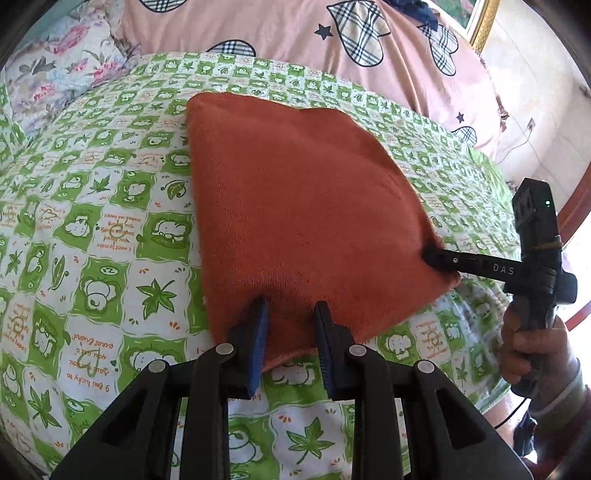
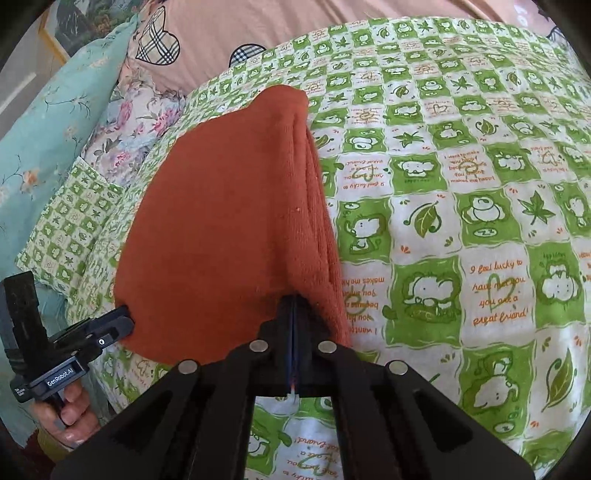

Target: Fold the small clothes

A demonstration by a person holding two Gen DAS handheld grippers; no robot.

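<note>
At frame centre, both views: an orange knitted garment (image 1: 295, 206) is laid on the green-and-white patterned sheet (image 1: 92, 221), already folded into several layers, whose stacked edges are seen along its right side in the right wrist view.
Garment position: it is spread flat at its far end, with the near edge raised slightly where it is held.
Left gripper (image 1: 291, 314): blue-padded jaws are set partly apart astride the lower edge of the garment; whether the pads actually press the cloth cannot be told.
Right gripper (image 2: 293, 306): jaws are fully closed on the near corner of the garment, cloth pinched between them.
Reason for hold (judged): two points on the same near edge are taken so the edge can be carried over evenly for a further fold.
Hands: each gripper handle is held by a person's hand (image 1: 532, 354), seen at the frame margins.
Surroundings: pink heart-print bedding (image 1: 295, 29) and a floral pillow (image 1: 62, 62) lie at the upper frame, well apart from the garment.
</note>
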